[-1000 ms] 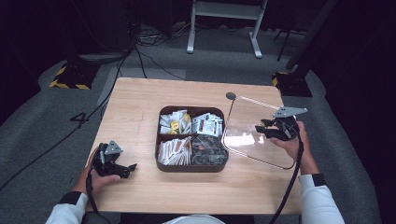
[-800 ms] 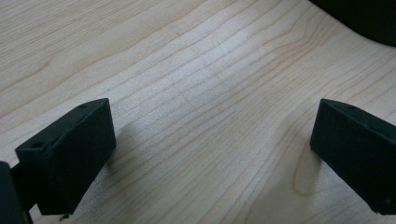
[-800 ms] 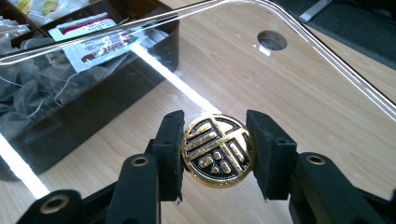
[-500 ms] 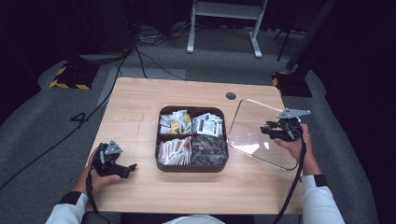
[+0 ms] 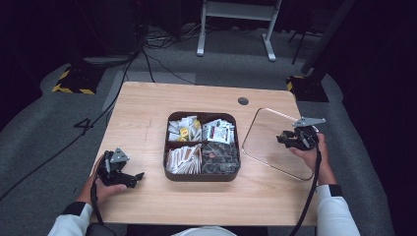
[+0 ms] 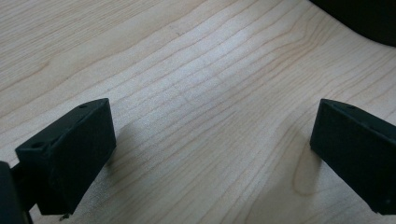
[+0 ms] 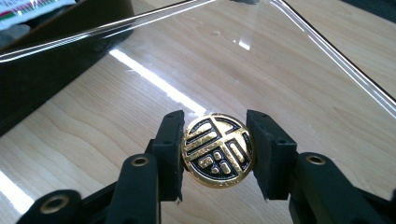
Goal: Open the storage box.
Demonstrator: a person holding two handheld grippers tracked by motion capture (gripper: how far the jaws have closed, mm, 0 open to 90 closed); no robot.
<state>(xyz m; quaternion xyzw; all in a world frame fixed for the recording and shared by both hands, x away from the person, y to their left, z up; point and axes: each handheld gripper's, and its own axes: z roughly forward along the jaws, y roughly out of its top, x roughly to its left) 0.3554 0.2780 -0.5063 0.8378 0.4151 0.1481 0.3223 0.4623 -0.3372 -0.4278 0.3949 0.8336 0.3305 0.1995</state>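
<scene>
Tabletop point(image 5: 147, 113) of pale wood grain fills my high view, with a small dark round hole point(image 5: 243, 101) near its far edge. At its middle I see a dark brown tray point(image 5: 201, 176) in four compartments, packed with sachets and wrapped packets. Just to the right of it lies the clear lid point(image 5: 268, 132), flat or nearly flat on the wood; my right tool point(image 5: 290, 140) sits over its right side. In the right gripper view that tool point(image 7: 217, 151) is clamped on the lid's round gold-and-black knob point(image 7: 217, 150), one pad on each side, with the glossy pane throwing back streaks of light. My left tool point(image 5: 129, 178) rests near the front left corner, well apart from the tray; in the left gripper view its jaws stand wide with only bare wood between them. Around the tabletop I see grey carpet, black cables trailing across it, a yellow-and-black striped block point(image 5: 66, 83) at the left and a white metal stand point(image 5: 236, 29) beyond the far edge.
</scene>
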